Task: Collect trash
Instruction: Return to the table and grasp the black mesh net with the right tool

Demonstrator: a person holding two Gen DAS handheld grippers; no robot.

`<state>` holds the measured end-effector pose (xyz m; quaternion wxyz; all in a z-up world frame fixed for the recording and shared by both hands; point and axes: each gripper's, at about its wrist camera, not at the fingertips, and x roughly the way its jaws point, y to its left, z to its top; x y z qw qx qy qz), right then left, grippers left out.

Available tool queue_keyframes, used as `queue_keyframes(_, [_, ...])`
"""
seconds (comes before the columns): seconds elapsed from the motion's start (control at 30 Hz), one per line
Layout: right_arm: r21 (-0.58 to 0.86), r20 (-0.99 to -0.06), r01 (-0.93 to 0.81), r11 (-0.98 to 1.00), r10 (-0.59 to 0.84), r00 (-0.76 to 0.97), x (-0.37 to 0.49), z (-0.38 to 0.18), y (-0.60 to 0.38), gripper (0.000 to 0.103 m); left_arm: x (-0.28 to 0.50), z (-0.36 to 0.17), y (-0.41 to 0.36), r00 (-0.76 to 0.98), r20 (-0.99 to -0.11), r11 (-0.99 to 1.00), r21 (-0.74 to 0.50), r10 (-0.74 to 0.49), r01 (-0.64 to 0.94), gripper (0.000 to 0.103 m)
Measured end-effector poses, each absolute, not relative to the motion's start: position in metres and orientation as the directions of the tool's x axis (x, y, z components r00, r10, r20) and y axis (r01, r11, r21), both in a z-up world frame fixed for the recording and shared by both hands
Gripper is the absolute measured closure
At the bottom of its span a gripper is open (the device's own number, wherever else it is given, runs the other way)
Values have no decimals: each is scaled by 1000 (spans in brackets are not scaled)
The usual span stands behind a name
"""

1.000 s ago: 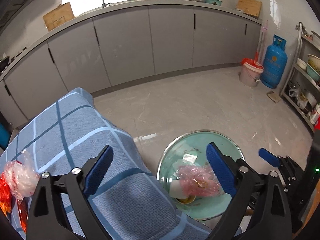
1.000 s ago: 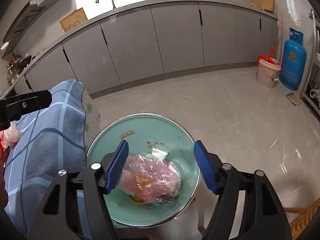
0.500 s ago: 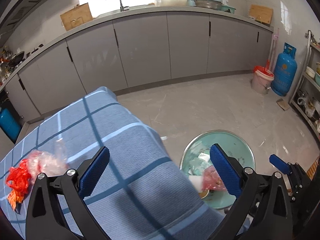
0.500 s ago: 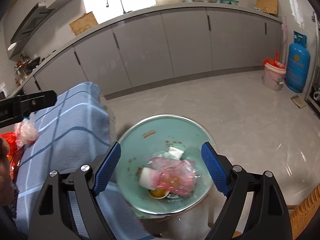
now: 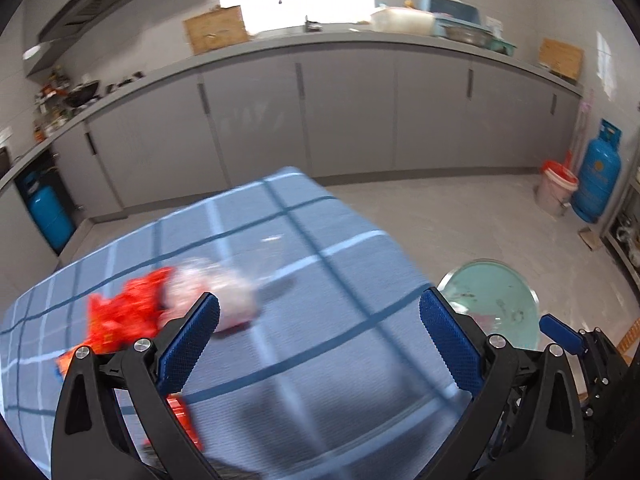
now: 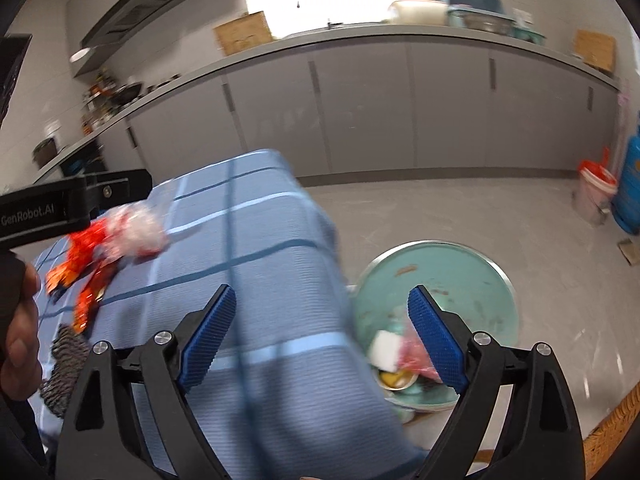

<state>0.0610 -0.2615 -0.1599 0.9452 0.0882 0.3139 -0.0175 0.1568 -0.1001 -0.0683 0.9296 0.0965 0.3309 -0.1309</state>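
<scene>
Both pictures are blurry, so the trash is hard to make out. A clear plastic bag [image 5: 224,292] and red wrappers [image 5: 120,320] lie near the left edge of the desk [image 5: 320,280]. The left hand-held gripper [image 5: 320,340] is wide open and holds nothing. The right hand-held gripper [image 6: 322,336] is wide open and empty too. The green bin [image 6: 460,280] sits on the floor by the desk's right edge, partly hidden.

Left gripper [image 5: 320,332] spread wide, blue pads [image 5: 188,344] far apart with nothing between them. Right gripper [image 6: 322,328] just as wide, its pads [image 6: 208,336] also bare. In the right wrist view, the person's left hand [image 6: 18,320] shows at the frame's left edge, wrapped around the other tool's handle.
</scene>
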Motion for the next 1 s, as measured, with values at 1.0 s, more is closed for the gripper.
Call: queue_keyframes(1.0, [62,-728,-443,895,344,593,58,-179,-31,34,108,-129,165,647,-723,969,166,244,-180,4])
